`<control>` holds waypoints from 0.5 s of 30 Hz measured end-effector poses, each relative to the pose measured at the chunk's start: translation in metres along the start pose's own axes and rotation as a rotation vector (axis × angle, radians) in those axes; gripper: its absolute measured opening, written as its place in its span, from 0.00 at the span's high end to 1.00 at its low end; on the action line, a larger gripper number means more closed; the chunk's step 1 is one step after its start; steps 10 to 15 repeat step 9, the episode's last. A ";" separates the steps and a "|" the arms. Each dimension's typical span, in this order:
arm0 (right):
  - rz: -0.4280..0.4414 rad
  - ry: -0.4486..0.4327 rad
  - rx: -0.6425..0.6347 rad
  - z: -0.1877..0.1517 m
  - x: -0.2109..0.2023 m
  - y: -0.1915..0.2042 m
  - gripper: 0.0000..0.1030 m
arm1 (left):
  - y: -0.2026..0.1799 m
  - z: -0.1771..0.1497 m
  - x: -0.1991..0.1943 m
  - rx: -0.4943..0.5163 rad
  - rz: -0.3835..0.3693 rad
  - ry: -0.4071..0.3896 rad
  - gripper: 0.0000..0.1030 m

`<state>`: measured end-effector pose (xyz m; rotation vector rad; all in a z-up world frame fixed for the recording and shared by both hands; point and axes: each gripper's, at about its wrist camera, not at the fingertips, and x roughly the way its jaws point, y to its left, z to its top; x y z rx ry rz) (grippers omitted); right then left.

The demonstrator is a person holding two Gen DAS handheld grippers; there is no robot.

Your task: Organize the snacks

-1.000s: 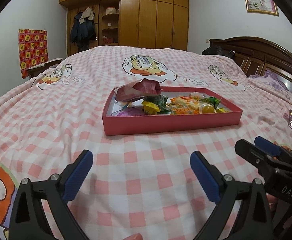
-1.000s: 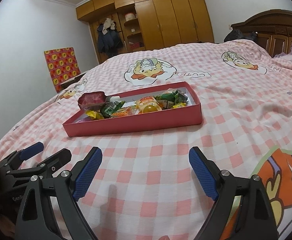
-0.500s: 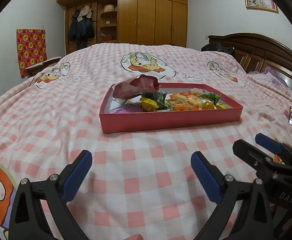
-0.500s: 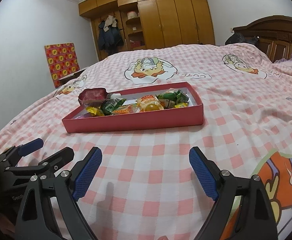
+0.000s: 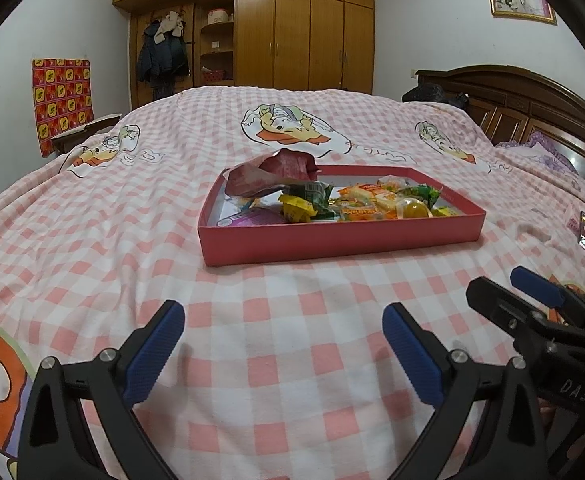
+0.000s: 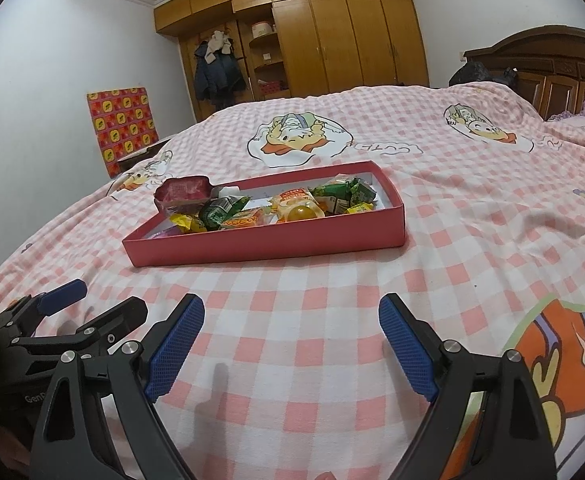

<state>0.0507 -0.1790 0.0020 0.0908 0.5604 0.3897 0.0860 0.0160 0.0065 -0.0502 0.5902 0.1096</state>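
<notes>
A shallow red cardboard tray (image 5: 332,240) lay mid-bed on the pink checked bedspread (image 5: 92,232), wrapped snacks (image 5: 372,204) inside, a crumpled dark-red foil bag (image 5: 268,172) at its far-left corner, wooden wardrobe (image 5: 292,28) behind.

Even indoor light, sharp focus; soft shadows fall under each claw, and fisheye edges bend into dark corners.

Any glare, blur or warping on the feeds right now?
Left wrist view: strong fisheye bowing, dark corner vignette, red tray sharp, no glare. Right wrist view: same bowing, faint shadows of the right gripper on the checked bedspread.
</notes>
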 end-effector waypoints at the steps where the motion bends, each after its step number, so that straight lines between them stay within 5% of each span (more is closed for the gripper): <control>1: -0.001 0.002 0.003 0.000 0.001 0.000 0.12 | 0.000 0.000 0.000 0.000 0.001 0.000 0.02; 15: -0.032 0.059 0.067 0.000 0.010 -0.012 0.12 | 0.001 0.000 0.003 -0.004 0.017 0.009 0.02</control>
